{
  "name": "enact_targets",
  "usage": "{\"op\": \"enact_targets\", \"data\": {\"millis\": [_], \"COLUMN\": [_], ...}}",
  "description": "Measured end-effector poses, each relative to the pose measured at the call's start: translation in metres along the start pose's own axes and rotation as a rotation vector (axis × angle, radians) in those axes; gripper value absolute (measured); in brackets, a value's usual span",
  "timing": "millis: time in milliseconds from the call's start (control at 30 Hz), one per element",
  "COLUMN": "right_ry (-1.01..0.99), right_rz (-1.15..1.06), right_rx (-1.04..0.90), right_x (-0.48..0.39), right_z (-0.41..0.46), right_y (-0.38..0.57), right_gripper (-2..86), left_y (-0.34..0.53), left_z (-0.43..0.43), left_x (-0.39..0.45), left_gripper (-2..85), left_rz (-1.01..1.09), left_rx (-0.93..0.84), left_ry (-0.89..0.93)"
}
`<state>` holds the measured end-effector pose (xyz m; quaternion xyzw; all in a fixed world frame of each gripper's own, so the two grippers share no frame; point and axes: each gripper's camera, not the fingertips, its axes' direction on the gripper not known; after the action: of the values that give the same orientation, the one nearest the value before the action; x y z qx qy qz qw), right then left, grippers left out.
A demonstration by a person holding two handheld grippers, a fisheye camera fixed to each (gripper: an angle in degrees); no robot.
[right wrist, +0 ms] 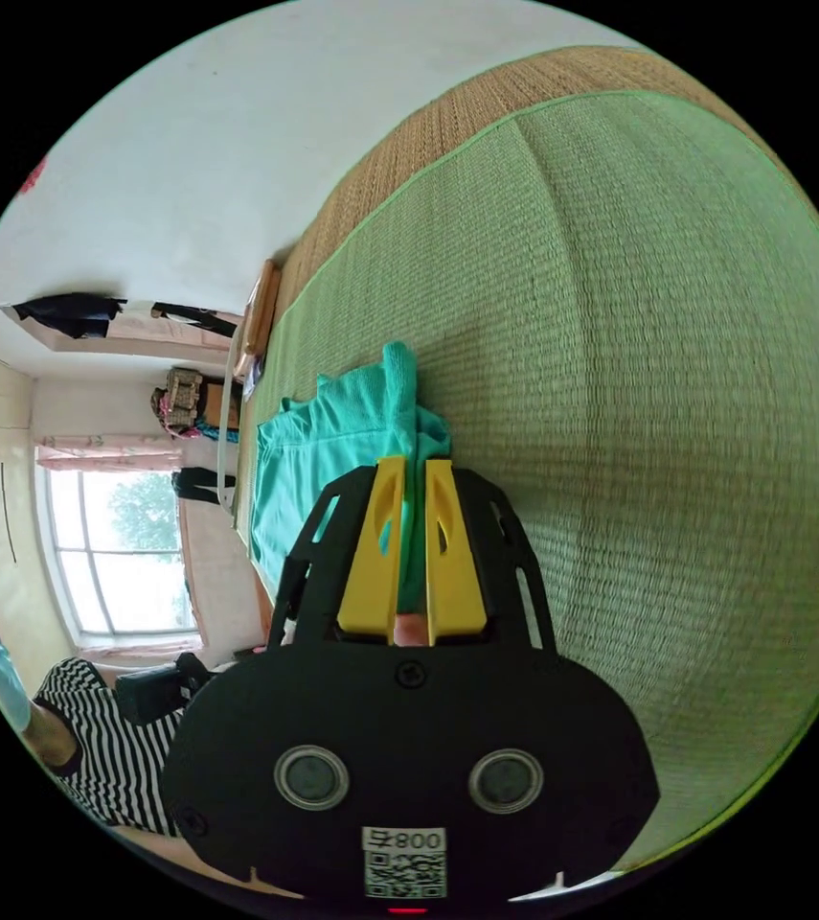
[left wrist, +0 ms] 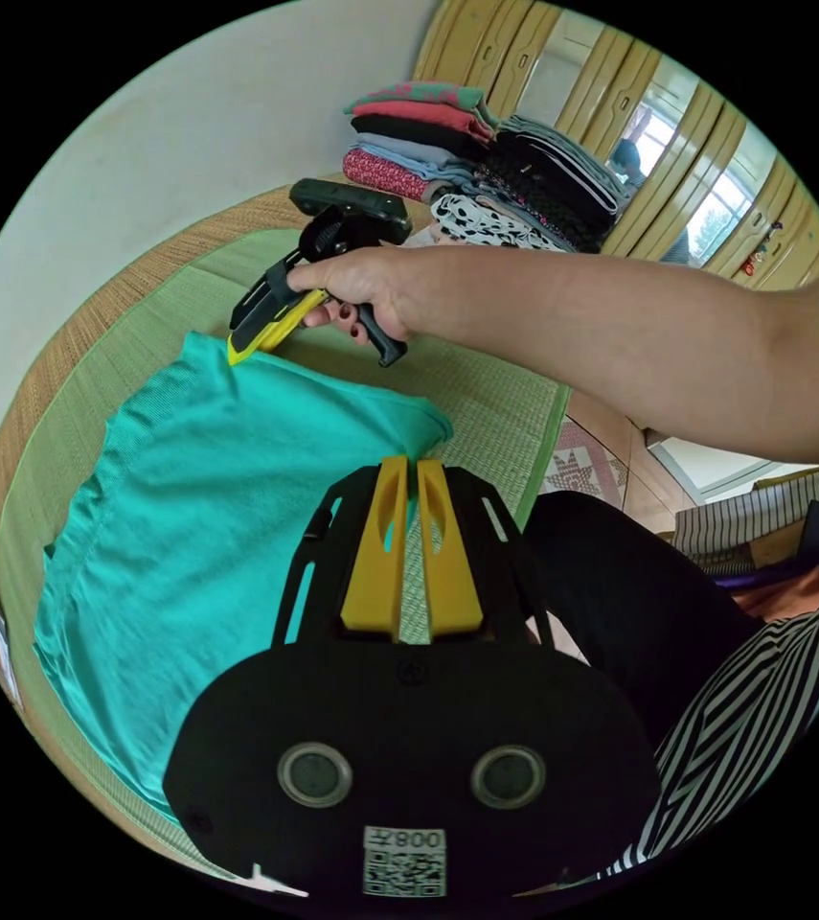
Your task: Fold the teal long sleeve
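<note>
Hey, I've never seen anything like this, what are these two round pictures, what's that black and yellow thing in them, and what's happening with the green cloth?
Each picture comes from a fisheye camera riding on a hand-held gripper, a black tool with two yellow jaws. A person holds one in each hand. The left gripper view looks past the left gripper over a teal long sleeve lying on a green woven mat. Its jaws pinch one corner of the shirt. The person's hand holds the right gripper on the far corner. The right gripper view shows that gripper clamping bunched teal fabric between its jaws. A stack of folded clothes sits farther back.
</note>
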<state>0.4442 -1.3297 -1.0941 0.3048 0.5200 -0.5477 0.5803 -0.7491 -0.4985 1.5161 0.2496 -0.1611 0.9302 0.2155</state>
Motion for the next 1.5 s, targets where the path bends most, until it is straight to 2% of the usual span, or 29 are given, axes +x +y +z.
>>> {"op": "enact_targets", "data": {"millis": [167,533,800,933,1167,1500], "right_ry": [-0.069,-0.085,-0.144,-0.148,-0.126,-0.019], "right_rz": [0.026,0.097,0.030,-0.054,-0.169,-0.203], "right_rx": [0.047,0.159,0.233,0.232,0.152,0.023], "right_x": [0.030,0.086,0.066,0.031,-0.024,-0.032], "right_z": [0.006,0.006,0.048,0.093,0.229,0.434], "right_y": [0.000,0.033,0.019,-0.001,-0.046,-0.097], "right_gripper": [2.4,1.8,1.8,1.8,1.9,1.8], "left_y": [0.007,0.030,0.090,0.133,0.241,0.380], "left_z": [-0.016,-0.082,-0.204,-0.265,-0.364,-0.449], "left_x": [-0.002,0.011,-0.035,-0.063,-0.141,-0.237], "left_gripper": [1.4,1.4,1.4,1.4,1.3,1.3], "left_rz": [0.003,0.059,-0.060,-0.148,-0.475,-0.865], "left_rx": [0.008,0.069,0.236,0.313,0.446,0.600], "left_ry": [0.031,0.120,0.141,0.119,0.175,0.305]}}
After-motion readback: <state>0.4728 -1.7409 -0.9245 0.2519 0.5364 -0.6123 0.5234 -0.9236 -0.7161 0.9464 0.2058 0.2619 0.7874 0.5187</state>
